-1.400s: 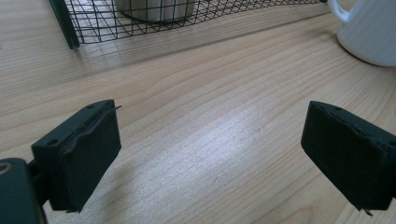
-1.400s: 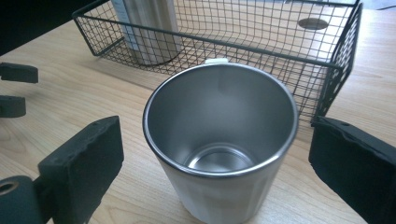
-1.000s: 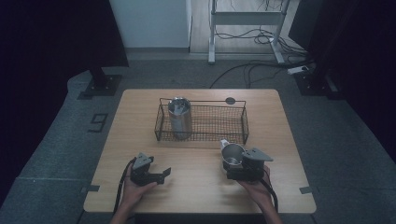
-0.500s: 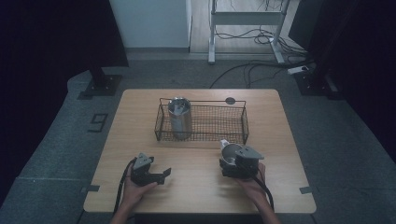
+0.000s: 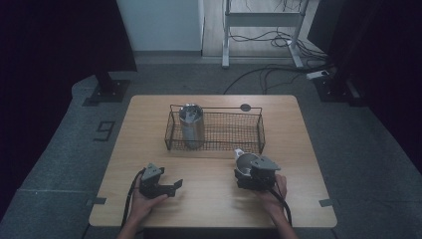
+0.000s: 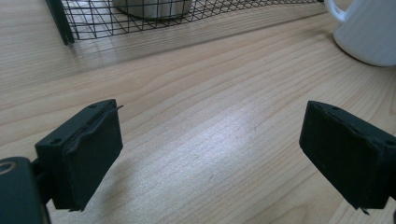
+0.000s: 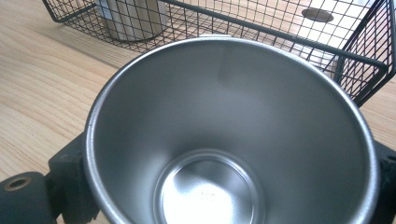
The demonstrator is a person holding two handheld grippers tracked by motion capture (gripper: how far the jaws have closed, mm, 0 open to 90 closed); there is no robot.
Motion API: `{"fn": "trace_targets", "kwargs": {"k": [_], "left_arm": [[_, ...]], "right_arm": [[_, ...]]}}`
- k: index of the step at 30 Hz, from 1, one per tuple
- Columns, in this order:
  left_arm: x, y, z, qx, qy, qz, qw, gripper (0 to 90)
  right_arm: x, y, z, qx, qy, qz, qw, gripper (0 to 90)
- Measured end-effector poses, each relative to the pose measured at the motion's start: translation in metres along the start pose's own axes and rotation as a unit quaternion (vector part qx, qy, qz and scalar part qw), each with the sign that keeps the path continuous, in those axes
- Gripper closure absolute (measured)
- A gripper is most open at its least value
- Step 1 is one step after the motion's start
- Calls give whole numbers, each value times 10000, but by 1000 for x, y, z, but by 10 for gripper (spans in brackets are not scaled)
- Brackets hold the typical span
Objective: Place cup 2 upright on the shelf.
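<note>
The right gripper [image 5: 247,170] clasped a light, rigid, probably slippery steel cup [image 7: 224,140] by its sides, low over the desk [image 5: 209,199] before the basket [image 5: 215,130]; the left gripper [image 5: 171,186] gaped empty.

Two dark grey tongs [image 5: 171,186] [image 5: 242,172], each with blocky black jaws with screw holes, a three-cornered grey top plate and a trailing black cable

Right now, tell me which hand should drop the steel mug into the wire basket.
Right. The right claw already grips the steel mug just in front of the wire basket; the left claw is open and empty, farther away.
</note>
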State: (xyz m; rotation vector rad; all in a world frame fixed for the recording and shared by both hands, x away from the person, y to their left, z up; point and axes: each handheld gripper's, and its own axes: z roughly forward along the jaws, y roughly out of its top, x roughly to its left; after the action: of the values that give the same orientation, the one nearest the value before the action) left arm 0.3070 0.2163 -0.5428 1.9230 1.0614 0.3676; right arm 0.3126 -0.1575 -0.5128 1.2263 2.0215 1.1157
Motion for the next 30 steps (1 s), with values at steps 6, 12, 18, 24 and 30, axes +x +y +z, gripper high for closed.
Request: {"fn": "trace_targets", "kwargs": {"k": [6, 12, 18, 24, 30], "left_arm": [[0, 0, 0, 10, 37, 25, 10000, 64], [1, 0, 0, 18, 50, -8, 10000, 68], [1, 0, 0, 23, 48, -24, 10000, 72], [1, 0, 0, 35, 35, -41, 10000, 72], [2, 0, 0, 28, 17, -73, 10000, 76]], "right_arm": [[0, 1, -3, 10, 13, -44, 10000, 70], [-2, 2, -4, -31, 109, 13, 9999, 71], [-4, 5, -8, -60, 225, 46, 9997, 71], [-3, 11, -14, -110, 289, 4, 9995, 71], [-3, 21, -19, -157, 408, -118, 9990, 71]]}}
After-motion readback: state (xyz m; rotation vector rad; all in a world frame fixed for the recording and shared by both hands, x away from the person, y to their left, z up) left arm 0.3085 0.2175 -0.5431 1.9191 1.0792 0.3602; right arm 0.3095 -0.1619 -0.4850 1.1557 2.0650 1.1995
